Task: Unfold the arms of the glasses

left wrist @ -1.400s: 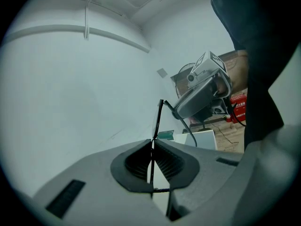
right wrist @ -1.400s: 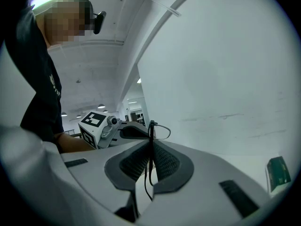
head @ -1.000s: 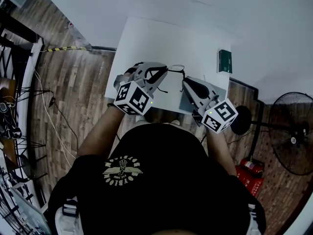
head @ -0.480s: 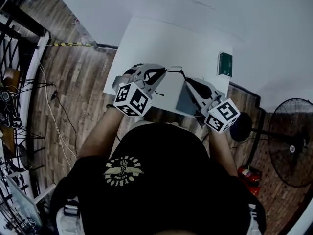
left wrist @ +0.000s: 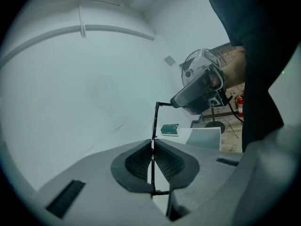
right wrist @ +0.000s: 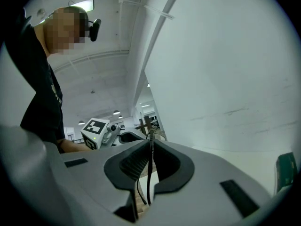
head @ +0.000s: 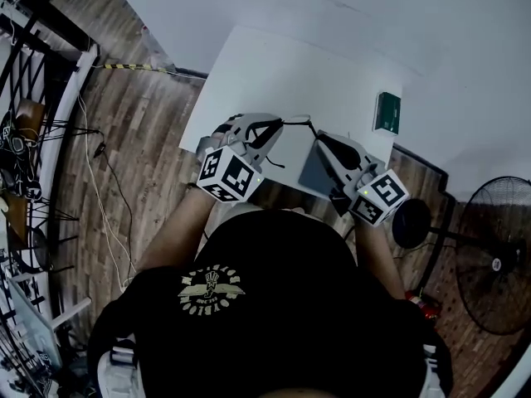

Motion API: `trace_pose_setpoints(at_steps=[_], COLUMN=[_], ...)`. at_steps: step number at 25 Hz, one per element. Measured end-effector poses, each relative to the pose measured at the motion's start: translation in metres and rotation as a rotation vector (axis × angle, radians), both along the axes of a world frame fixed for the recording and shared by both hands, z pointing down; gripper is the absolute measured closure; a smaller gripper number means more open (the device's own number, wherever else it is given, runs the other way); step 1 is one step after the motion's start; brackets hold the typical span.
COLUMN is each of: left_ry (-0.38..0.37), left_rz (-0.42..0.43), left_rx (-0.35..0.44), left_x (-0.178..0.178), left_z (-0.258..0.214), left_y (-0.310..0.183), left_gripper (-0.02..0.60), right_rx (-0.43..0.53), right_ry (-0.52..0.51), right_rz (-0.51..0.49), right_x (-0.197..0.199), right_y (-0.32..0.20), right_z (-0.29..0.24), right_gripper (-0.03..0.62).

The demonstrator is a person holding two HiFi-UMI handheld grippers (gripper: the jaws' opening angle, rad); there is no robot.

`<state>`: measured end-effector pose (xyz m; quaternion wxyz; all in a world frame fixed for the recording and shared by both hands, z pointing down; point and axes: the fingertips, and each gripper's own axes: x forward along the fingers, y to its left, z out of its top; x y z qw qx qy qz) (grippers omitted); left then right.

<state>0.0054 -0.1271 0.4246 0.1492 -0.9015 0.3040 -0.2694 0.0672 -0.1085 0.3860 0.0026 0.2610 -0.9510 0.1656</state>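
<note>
Thin black-framed glasses (head: 296, 121) hang above the near part of the white table (head: 274, 65), held between my two grippers. My left gripper (head: 277, 124) is shut on a thin black piece of the frame. In the left gripper view that piece (left wrist: 154, 126) runs up from between the pads (left wrist: 138, 161), then bends right to my right gripper (left wrist: 197, 91). My right gripper (head: 318, 138) is shut on another thin part of the glasses (right wrist: 150, 166). In the right gripper view, the left gripper (right wrist: 117, 136) with its marker cube faces it close by.
A green box (head: 387, 112) lies at the table's right edge. A grey mat (head: 312, 172) sits under the right gripper near the front edge. A floor fan (head: 489, 280) stands to the right, cables and racks (head: 25, 156) to the left.
Both grippers have shifted a little over the table, the glasses still held between them. The head view has also moved slightly. Neither grip looks different.
</note>
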Motion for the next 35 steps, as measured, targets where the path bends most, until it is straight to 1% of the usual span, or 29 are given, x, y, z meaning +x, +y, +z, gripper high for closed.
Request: trace_pose_setpoints(at_steps=[3, 5, 7, 9, 11, 13, 17, 20, 23, 26, 31, 35], left_ry=[0.054, 0.086, 0.133, 0.225, 0.345, 0.444, 0.569, 0.65, 0.688, 0.745, 0.836, 0.897], left_rz=[-0.046, -0.083, -0.127, -0.177, -0.224, -0.247, -0.28, -0.307, -0.309, -0.288, -0.246, -0.231], left_rx=[-0.01, -0.015, -0.021, -0.047, -0.08, -0.096, -0.112, -0.124, -0.107, -0.084, -0.051, -0.036], left_x=[-0.003, -0.008, -0.015, -0.023, -0.031, -0.037, -0.057, -0.079, -0.093, -0.104, -0.127, -0.151], left_z=[0.0, 0.0, -0.002, -0.007, -0.017, -0.025, -0.035, -0.043, -0.052, -0.062, -0.079, -0.086], left_y=[0.003, 0.005, 0.005, 0.002, -0.004, -0.006, -0.014, -0.022, -0.027, -0.029, -0.03, -0.032], left_gripper=[0.56, 0.56, 0.56, 0.56, 0.56, 0.56, 0.56, 0.56, 0.56, 0.56, 0.56, 0.56], right_rx=[0.0, 0.006, 0.022, 0.043, 0.07, 0.099, 0.152, 0.185, 0.227, 0.253, 0.288, 0.316], right_ry=[-0.035, -0.046, -0.054, -0.06, -0.069, -0.084, -0.107, -0.095, -0.057, -0.031, 0.009, 0.052], right_rz=[0.007, 0.018, 0.039, 0.068, 0.103, 0.14, 0.212, 0.26, 0.297, 0.331, 0.417, 0.465], right_x=[0.003, 0.006, 0.01, 0.016, 0.025, 0.034, 0.045, 0.046, 0.048, 0.049, 0.049, 0.042], right_y=[-0.001, 0.0, 0.0, -0.003, -0.008, -0.01, -0.012, -0.012, -0.009, -0.008, -0.005, -0.003], right_z=[-0.003, -0.006, -0.011, -0.017, -0.022, -0.028, -0.04, -0.047, -0.052, -0.055, -0.058, -0.06], right_gripper=[0.509, 0.495, 0.494, 0.494, 0.494, 0.497, 0.512, 0.528, 0.543, 0.557, 0.592, 0.593])
